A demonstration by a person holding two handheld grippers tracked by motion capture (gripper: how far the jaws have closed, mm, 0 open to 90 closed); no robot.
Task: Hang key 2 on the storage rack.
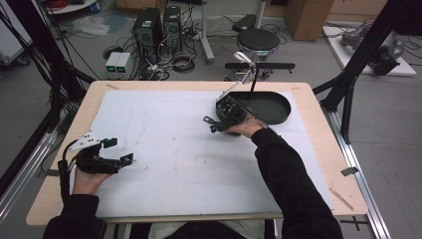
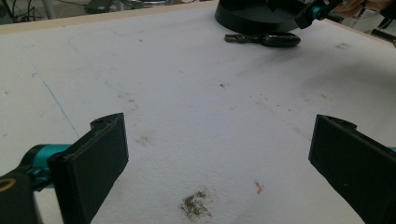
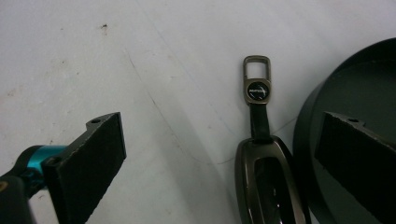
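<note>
A dark key fob (image 3: 268, 182) with a strap and metal clasp (image 3: 257, 79) lies flat on the white mat, right beside the rim of a black oval tray (image 3: 322, 140). My right gripper (image 3: 223, 126) hovers over it, open, with the fob between the jaws and nearer the right one. In the high view the right gripper (image 1: 211, 124) sits at the tray's (image 1: 278, 117) left end. My left gripper (image 1: 119, 151) rests open near the table's left front with nothing between its jaws. From the left gripper view (image 2: 219, 126), the fob (image 2: 264, 39) lies far off by the tray (image 2: 252, 16).
A white mat (image 1: 169, 149) covers most of the wooden table (image 1: 318, 149). The mat has small stains and crumbs (image 2: 196, 205). Behind the table stand a stool (image 1: 258, 41), computer towers (image 1: 149, 30) and cables on the floor. Black frame posts (image 1: 348, 79) flank the right side.
</note>
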